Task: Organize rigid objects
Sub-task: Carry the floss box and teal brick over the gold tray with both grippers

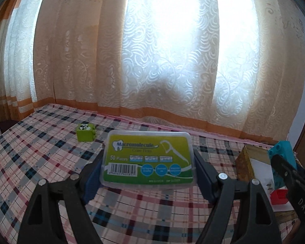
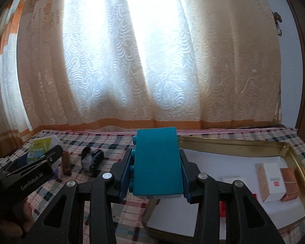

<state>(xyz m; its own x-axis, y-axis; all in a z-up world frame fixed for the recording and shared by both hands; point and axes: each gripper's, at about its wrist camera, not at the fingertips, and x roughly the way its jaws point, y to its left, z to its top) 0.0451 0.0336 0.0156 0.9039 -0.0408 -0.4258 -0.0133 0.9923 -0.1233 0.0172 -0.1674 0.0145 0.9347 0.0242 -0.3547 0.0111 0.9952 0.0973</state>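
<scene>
while gripped, floss box point(image 1: 147, 159) green-labelled, clear-rimmed.

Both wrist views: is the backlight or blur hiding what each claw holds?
Left wrist: the curtain blows out white, but the floss pick box label reads, slightly soft. Right wrist: same glare; the teal block is clear, the gold tray dim.

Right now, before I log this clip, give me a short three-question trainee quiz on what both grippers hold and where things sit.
1. True or false: the left gripper holds a green floss pick box.
2. What does the right gripper hold? A) a red block B) a teal block C) a brush
3. Fill in: the small white carton lies inside the gold ____.

Key: 1 true; 2 B; 3 tray.
</scene>
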